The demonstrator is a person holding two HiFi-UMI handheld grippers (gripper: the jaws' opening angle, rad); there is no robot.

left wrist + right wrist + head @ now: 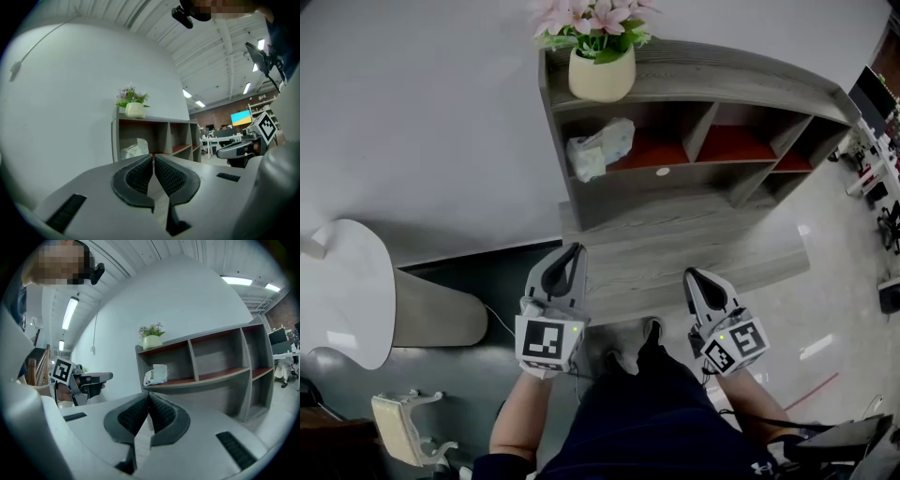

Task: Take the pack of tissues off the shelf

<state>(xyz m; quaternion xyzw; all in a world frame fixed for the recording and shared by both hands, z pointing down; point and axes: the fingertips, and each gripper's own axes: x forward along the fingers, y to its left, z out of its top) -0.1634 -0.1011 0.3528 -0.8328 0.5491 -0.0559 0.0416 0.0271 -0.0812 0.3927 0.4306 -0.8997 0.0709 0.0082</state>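
Left gripper point(575, 248) is held out in front of the shelf point(675, 202), roughly in line w/ its left end. The jaws are shut tight, pads tip to tip, and nothing is caught between them. That's plain in the left gripper view. Right gripper point(692, 274) is held the same way but further along toward the shelf's middle. Its jaws are closed up as well, w/ nothing pinched. Both are pointed level at the shelf front, and neither is touching the shelf; open floor can be seen between them and it in both gripper views.

Pack of tissues point(600, 148) is sat in the shelf's leftmost compartment, right under the top board, on the reddish board. It's close to the compartment's left wall. It's a soft, crumpled white pack, not touched by either gripper, and it's seen beyond the jaw tips in both gripper views.

Flower pot point(602, 75), cream w/ pink blooms, is parked on the shelf's top board at the left end, approx straight above the tissues. White round table point(347, 291) is off to the left of the shelf. Desks & monitors point(877, 94) are seen past the shelf's right end. Dark trousers point(647, 412) and shoes of the person are seen in front of the shelf, between the 2 grippers.
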